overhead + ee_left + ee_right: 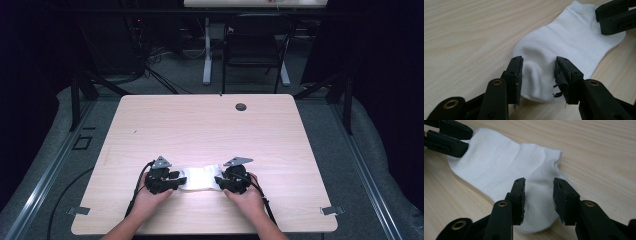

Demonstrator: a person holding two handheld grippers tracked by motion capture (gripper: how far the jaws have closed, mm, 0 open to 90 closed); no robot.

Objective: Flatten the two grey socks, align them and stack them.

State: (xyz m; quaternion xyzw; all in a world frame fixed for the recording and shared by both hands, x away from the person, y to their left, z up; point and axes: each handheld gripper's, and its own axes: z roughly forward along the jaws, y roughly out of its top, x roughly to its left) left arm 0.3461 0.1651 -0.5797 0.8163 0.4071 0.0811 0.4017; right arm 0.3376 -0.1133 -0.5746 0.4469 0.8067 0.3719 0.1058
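Sock (pixel 200 177) is lying flat on the counter (pixel 200 125), stretched out between my two grippers, one at each end. My left gripper (pixel 537 72) has its jaws parted with a bunched-up fold of white fabric sitting in the gap; looks like they straddle that end without really pinching it yet. Same deal with my right gripper (pixel 539 192): jaws apart, the rounded end of the sock between them, with the ribbed hem just beyond the jaws on the right. In each gripper view the other gripper's black jaws are at the far end of the sock, and I can't tell from there how tight those sit.

My guess on why it's set up like this: grabbing both ends lets me pull the sock straight or fold it over, so I'm lined up end to end along its length. The little hump of fabric between the left jaws gives something to bite on instead of scraping the wood.

Surface is a pale wood-grain counter, bare apart from a small round grommet (pixel 241 107) far beyond the jaws. Room is dark, grey floor, a black chair (pixel 255 45) and another table leg (pixel 207 50) past the far edge, cables trailing around.
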